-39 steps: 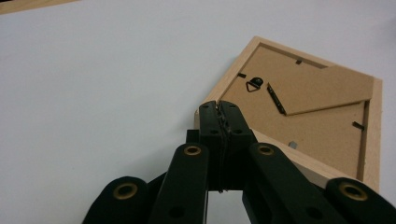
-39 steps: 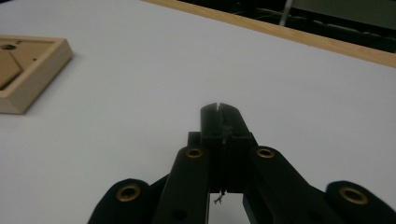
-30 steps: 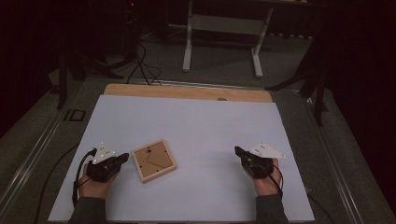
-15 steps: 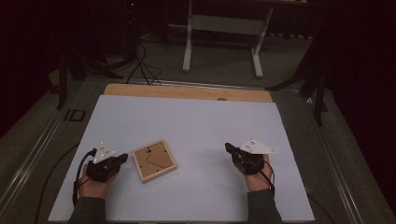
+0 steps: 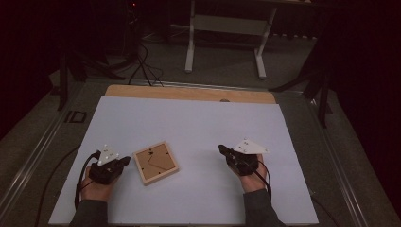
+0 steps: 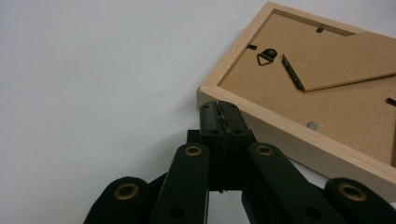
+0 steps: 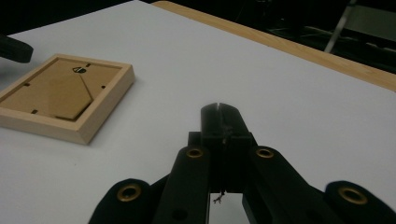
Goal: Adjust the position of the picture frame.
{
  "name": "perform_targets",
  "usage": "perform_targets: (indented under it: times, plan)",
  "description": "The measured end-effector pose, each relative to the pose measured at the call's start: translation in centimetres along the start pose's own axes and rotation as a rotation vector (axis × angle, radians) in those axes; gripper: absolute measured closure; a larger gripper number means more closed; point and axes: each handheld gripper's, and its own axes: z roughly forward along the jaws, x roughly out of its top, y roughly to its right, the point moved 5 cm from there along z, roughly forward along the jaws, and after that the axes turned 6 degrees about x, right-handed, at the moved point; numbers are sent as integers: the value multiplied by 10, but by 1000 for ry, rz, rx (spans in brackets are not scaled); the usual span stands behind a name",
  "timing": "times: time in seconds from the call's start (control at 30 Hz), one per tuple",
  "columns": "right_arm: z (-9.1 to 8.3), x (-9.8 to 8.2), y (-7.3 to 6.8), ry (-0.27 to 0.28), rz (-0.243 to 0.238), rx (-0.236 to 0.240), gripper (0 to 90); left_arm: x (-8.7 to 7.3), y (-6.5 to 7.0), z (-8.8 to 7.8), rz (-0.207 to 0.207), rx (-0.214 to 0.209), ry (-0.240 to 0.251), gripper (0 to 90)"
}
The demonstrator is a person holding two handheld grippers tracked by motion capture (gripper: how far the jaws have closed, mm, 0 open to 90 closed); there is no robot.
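A small wooden picture frame (image 5: pixel 155 162) lies face down on the white table (image 5: pixel 189 127), its brown backing board and stand flap (image 6: pixel 336 60) upward. My left gripper (image 5: pixel 124 161) sits just left of the frame, shut and empty. In the left gripper view its tip (image 6: pixel 219 108) points at the frame's near corner, close to the wood; whether it touches I cannot tell. My right gripper (image 5: pixel 222 150) is shut and empty, well right of the frame. The right gripper view has the frame (image 7: pixel 65 100) at the left, beyond the closed tip (image 7: pixel 218 109).
A bare wooden strip (image 5: pixel 189 93) runs along the table's far edge. Beyond it stand a metal stand's legs (image 5: pixel 224 42) and cables (image 5: pixel 142 61) on the dark floor. A metal rail (image 5: pixel 33 156) flanks the table's left side.
My right gripper has slid left across the table toward the frame. The left gripper and the frame have stayed put.
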Motion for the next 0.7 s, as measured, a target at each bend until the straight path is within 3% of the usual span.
perform_targets:
  times: [0.7]
  plan:
    - [35,5,-32,-32,-45,81,899,-3,3,9,17,-18,-52,896]
